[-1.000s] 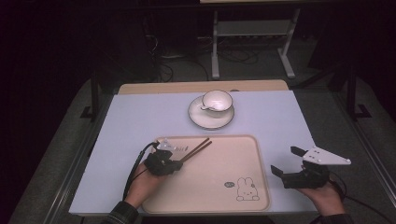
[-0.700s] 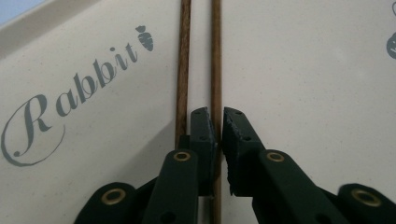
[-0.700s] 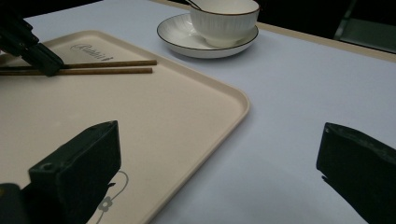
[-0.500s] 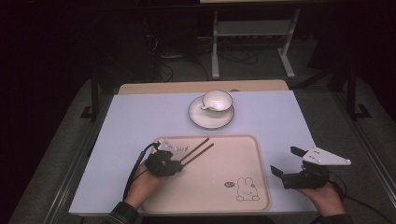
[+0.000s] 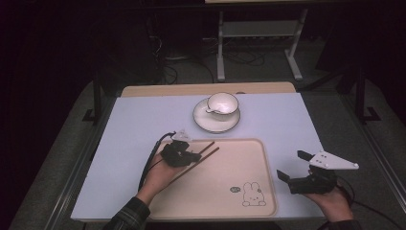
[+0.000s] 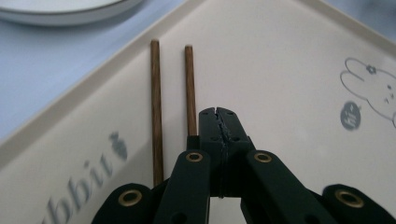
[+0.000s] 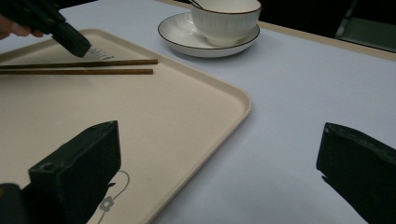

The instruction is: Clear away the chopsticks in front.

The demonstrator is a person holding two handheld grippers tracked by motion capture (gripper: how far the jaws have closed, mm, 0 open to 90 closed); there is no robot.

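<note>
Two brown chopsticks [image 6: 156, 107] lie side by side on the beige tray [image 5: 239, 163], in its far-left part, angled so their far tips point toward the tray's far rim. In the left gripper view one stick runs free to the left, the other [image 6: 189, 84] passes just beside & under the closed fingers; can't tell if it's touching them. Left gripper [image 5: 187, 155] sits over the sticks' near half w/ its fingers [image 6: 211, 128] pressed together, nothing caught between the pads; they've just been closing. Hand [image 5: 160, 175] behind it comes in from the near-left, plaid sleeve at the worktop's near edge.

Tray lies at the near-middle of the pale worktop [image 5: 139, 120], rabbit drawing [image 5: 253, 194] in its near-right corner. Beyond the tray's far rim: white cup [image 5: 222, 103] w/ dark rim on a white saucer [image 5: 206, 122], well apart from the sticks.

Right gripper [image 5: 290, 166] is off the tray's right edge, near-right of the worktop, fingers [image 7: 79, 163] wide apart w/ nothing between; grey three-cornered plate on top. In the right gripper view one finger hangs over the tray's corner, the other over bare worktop
</note>
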